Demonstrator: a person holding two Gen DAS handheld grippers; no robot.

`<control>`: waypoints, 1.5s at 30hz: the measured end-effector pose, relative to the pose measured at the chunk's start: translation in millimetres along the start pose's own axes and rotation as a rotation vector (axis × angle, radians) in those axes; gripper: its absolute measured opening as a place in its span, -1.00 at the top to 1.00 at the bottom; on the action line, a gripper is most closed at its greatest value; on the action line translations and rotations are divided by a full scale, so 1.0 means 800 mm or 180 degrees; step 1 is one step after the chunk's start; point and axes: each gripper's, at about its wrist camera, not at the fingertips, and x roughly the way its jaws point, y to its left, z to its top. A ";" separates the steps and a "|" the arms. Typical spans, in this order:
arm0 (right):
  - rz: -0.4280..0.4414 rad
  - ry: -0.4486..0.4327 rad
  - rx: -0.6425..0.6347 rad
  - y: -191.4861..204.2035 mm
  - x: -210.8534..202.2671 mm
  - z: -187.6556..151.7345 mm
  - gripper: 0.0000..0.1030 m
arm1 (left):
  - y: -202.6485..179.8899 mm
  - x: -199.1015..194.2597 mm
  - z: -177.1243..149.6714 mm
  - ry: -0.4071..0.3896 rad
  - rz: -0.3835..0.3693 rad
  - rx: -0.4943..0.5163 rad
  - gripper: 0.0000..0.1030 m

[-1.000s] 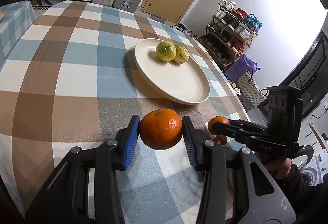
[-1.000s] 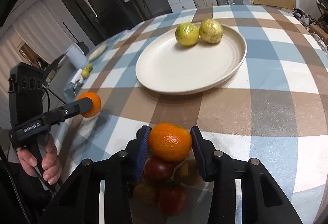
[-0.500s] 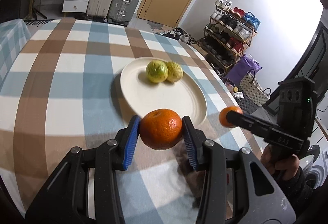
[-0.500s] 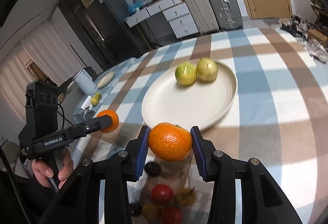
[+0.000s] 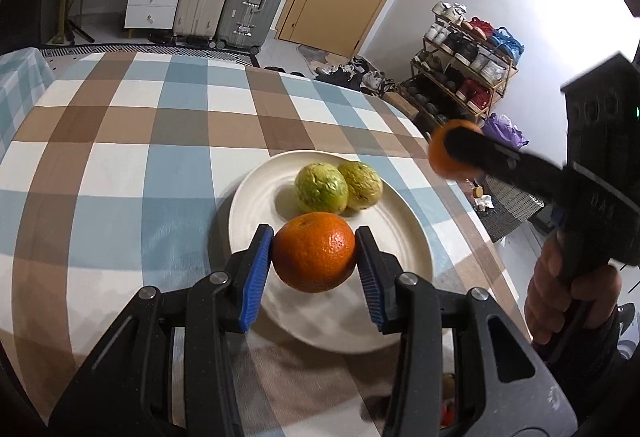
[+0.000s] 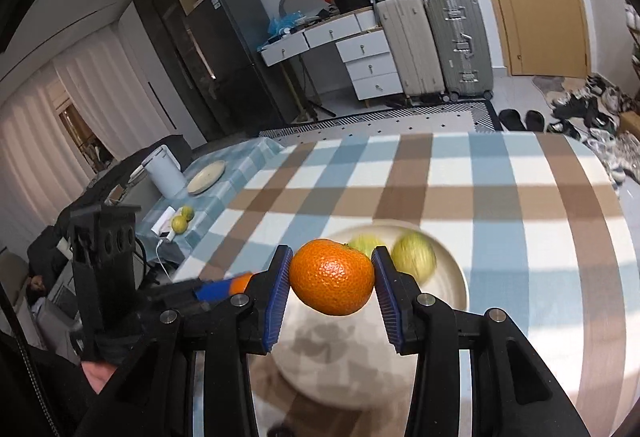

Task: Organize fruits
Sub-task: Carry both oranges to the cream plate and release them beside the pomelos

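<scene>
Both tangerines are mid-carry toward the cream plate (image 5: 404, 237), where two yellow-green fruits (image 5: 321, 187) already sit at the far side. The left tongs (image 5: 314, 257) pinch a tangerine (image 5: 314, 257) just above the plate's near half; next comes a short descent and release. The right tongs (image 6: 332, 279) pinch another tangerine (image 6: 332, 279), held higher over the checked desk (image 5: 120, 165), angled down toward the plate.

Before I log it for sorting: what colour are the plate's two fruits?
Yellow-green fruits, clearest in the left wrist view.
</scene>
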 end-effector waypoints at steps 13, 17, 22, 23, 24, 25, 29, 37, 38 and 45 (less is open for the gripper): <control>0.0128 0.0566 -0.0240 -0.001 0.120 0.034 0.19 | 0.019 0.054 0.013 0.0183 -0.0032 0.0022 0.24; 0.0083 0.0782 -0.0455 0.006 0.144 0.028 0.19 | 0.024 0.060 0.012 0.0235 -0.0018 0.0074 0.24; 0.0049 0.0969 -0.0535 0.005 0.164 0.024 0.19 | 0.031 0.066 0.013 0.0247 -0.0036 0.0043 0.24; 0.0050 0.0971 -0.0561 0.006 0.165 0.023 0.19 | 0.032 0.068 0.013 0.0253 -0.0043 0.0036 0.24; 0.0047 0.0972 -0.0589 0.007 0.165 0.023 0.19 | 0.031 0.068 0.012 0.0256 -0.0045 0.0034 0.24; 0.0050 0.0964 -0.0602 0.008 0.166 0.023 0.19 | 0.031 0.070 0.012 0.0259 -0.0043 0.0035 0.24; 0.0038 0.1014 -0.0623 0.010 0.173 0.021 0.19 | 0.031 0.074 0.013 0.0262 -0.0033 0.0041 0.24; -0.0027 0.1052 -0.0729 0.016 0.179 0.018 0.19 | 0.029 0.078 0.019 0.0280 -0.0031 0.0057 0.24; -0.0033 0.1045 -0.0727 0.016 0.179 0.018 0.18 | 0.030 0.079 0.019 0.0282 -0.0013 0.0064 0.24; -0.0068 0.0997 -0.0651 0.011 0.173 0.017 0.02 | 0.031 0.077 0.021 0.0274 -0.0019 0.0010 0.24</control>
